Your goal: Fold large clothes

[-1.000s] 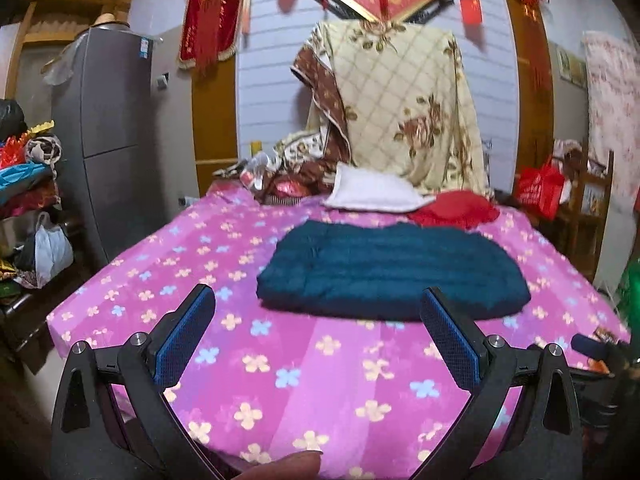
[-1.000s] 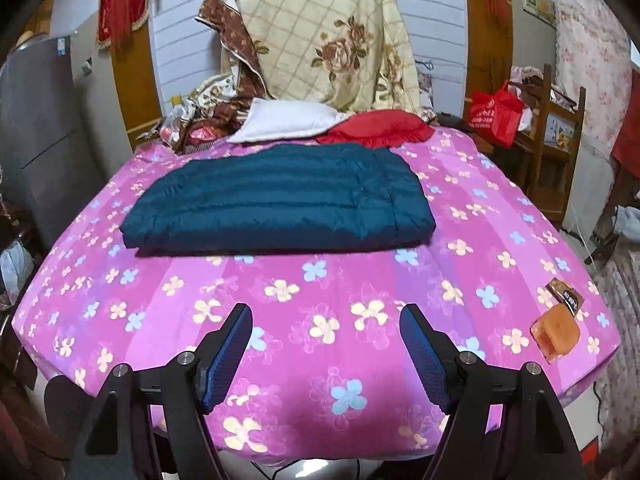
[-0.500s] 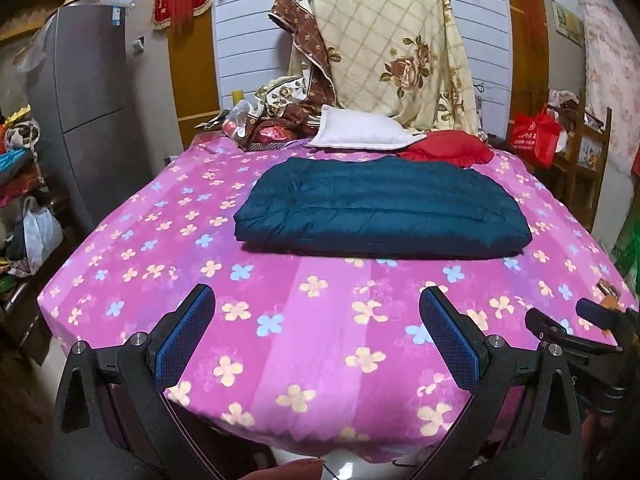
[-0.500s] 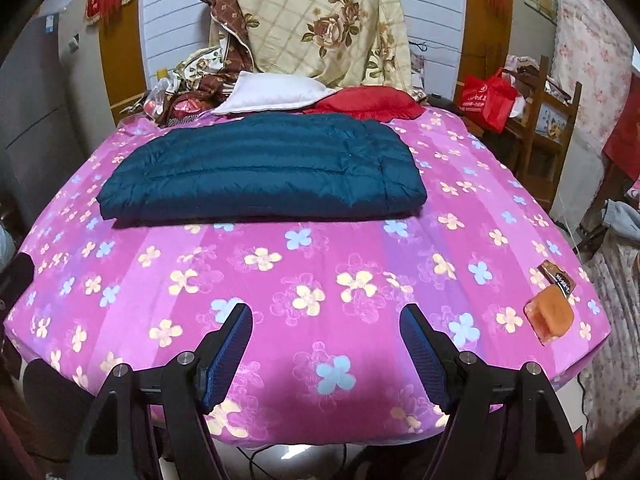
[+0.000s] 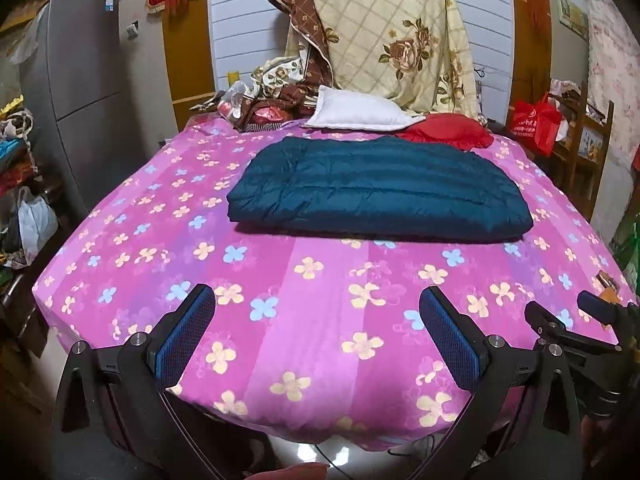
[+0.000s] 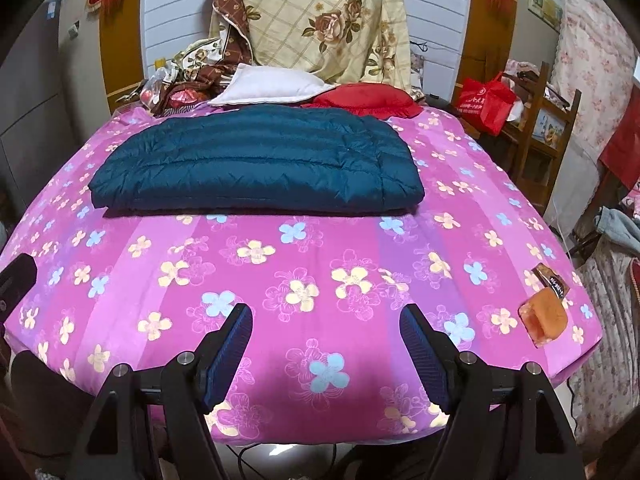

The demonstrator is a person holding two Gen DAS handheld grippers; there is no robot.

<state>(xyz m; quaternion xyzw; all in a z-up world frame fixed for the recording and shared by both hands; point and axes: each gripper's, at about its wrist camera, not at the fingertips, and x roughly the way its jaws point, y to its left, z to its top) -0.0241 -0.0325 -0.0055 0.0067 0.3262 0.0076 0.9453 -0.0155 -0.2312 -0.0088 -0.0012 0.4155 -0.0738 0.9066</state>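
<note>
A dark teal quilted puffer jacket (image 5: 380, 188) lies folded into a flat rectangle on the pink flowered bed (image 5: 320, 320); it also shows in the right wrist view (image 6: 256, 164). My left gripper (image 5: 316, 336) is open and empty, held over the bed's near edge, well short of the jacket. My right gripper (image 6: 326, 356) is open and empty, also over the near edge and apart from the jacket. The right gripper's tip shows at the right of the left wrist view (image 5: 568, 328).
A white pillow (image 5: 360, 114) and a red cushion (image 5: 444, 130) lie behind the jacket, with a floral quilt (image 5: 392, 32) hung behind. An orange pouch (image 6: 544, 316) sits at the bed's right corner. A grey fridge (image 5: 88, 80) stands left, a wooden chair (image 6: 532, 120) right.
Both grippers have pulled back and tilted down from the bed. The jacket lies unmoved and both jaws stay open.
</note>
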